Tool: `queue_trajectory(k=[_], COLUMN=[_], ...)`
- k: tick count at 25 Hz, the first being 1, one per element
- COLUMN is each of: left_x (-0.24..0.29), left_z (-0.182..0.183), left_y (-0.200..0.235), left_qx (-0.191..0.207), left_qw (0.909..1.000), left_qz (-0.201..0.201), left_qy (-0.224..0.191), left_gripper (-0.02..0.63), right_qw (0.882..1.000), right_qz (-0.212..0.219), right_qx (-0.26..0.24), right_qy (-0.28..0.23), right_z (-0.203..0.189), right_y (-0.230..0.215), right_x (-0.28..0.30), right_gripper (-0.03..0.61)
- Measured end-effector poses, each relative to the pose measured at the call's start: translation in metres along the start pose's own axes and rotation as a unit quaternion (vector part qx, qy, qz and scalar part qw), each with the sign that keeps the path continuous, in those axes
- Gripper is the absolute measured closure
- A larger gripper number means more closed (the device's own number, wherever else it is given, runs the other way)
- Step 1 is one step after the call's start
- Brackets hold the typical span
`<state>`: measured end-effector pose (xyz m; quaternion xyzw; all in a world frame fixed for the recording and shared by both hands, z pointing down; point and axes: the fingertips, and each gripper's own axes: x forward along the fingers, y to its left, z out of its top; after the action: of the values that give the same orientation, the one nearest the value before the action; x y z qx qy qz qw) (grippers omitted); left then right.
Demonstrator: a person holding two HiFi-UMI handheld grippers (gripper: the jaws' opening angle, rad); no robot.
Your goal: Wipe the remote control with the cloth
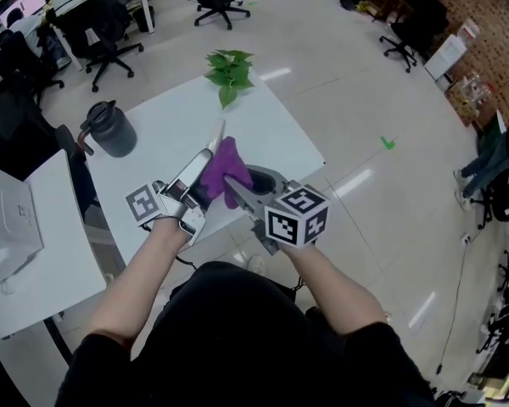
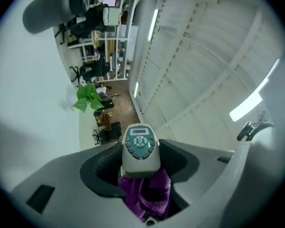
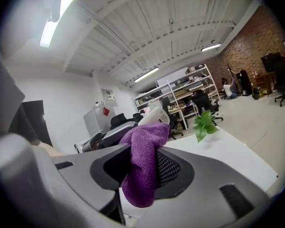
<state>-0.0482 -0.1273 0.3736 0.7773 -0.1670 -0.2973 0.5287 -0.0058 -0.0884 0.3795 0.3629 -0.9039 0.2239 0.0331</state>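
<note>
Right gripper (image 3: 140,152) clamped on purple cloth (image 3: 147,137); remote control (image 2: 140,147) gripped by left gripper (image 2: 140,169). Wiping judged in hand; next, cloth to be rubbed along keypad face.

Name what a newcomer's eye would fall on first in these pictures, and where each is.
The bright purple cloth stands out first, pinched in the right gripper and lying against the grey remote control that the left gripper holds over the white table. Behind them on the table stand a green plant and a dark jug.
</note>
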Motion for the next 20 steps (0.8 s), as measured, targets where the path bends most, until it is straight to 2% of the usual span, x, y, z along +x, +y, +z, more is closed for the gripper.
queue_trajectory(k=[3, 7, 11, 16, 20], left_x=[0.0, -0.001, -0.004, -0.004, -0.002], left_z=[-0.011, -0.026, -0.026, 0.003, -0.001], left_y=[-0.004, -0.008, -0.006, -0.008, -0.016], left_qx=[-0.014, -0.017, -0.013, -0.014, -0.019], left_qw=[0.9994, 0.9979, 0.9982, 0.9996, 0.9988], left_qz=[-0.017, -0.027, -0.023, -0.023, -0.039], left_qy=[0.026, 0.056, 0.054, 0.009, 0.024], left_gripper=[0.382, 0.382, 0.382, 0.382, 0.382], right_qw=[1.0, 0.999, 0.996, 0.998, 0.998], right_qz=[-0.009, -0.04, -0.061, -0.018, -0.009], right_qx=[-0.005, -0.013, -0.023, -0.056, -0.056], right_qy=[-0.003, -0.028, -0.056, -0.008, 0.009], right_z=[0.006, 0.034, 0.06, 0.024, 0.009], right_y=[-0.007, -0.033, -0.043, -0.006, 0.004], right_x=[0.001, -0.007, -0.018, -0.008, 0.002], right_gripper=[0.436, 0.436, 0.436, 0.436, 0.436])
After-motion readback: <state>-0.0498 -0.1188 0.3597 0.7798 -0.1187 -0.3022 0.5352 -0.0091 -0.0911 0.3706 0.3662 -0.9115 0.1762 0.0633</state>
